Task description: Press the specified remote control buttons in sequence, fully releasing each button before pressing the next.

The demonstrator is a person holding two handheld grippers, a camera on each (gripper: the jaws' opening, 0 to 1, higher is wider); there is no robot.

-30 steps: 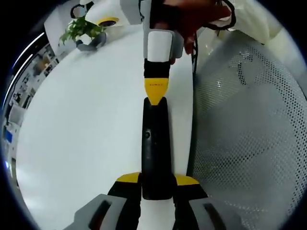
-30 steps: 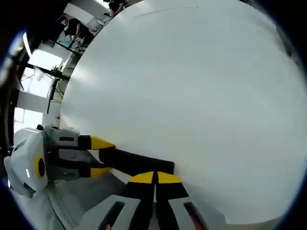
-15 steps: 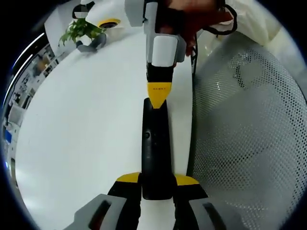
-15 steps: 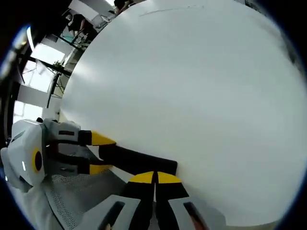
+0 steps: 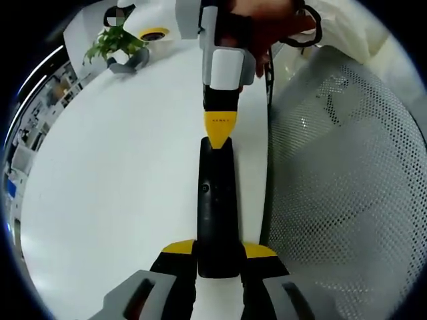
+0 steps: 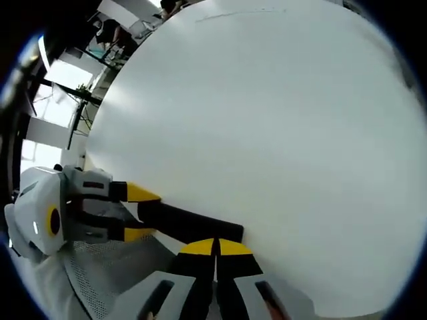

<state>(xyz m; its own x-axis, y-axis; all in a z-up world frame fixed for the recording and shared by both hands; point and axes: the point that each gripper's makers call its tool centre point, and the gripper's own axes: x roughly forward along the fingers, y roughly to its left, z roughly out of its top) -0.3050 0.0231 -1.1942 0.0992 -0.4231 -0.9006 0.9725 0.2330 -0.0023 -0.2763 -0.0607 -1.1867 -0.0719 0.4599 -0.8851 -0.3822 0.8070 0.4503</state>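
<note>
Left gripper (image 5: 217,257) clamps the near end of the remote (image 5: 216,200), jaws narrow around its sides. The remote lies lengthwise on the white table (image 5: 113,180), close along the edge next to the mesh chair (image 5: 340,173).

Right gripper (image 5: 218,130) has its jaws closed tip to tip, used as a poker; the yellow tip sits at the remote's far end. In the right gripper view the closed tips (image 6: 215,247) overlap that end of the remote (image 6: 190,223), with the left gripper (image 6: 133,213) holding the other end.

Change over the last second: almost none. The tip nudges slightly toward the far end and back, staying on the same spot. My read: still on one button, press or release, can't tell which. No next button targeted yet.
</note>
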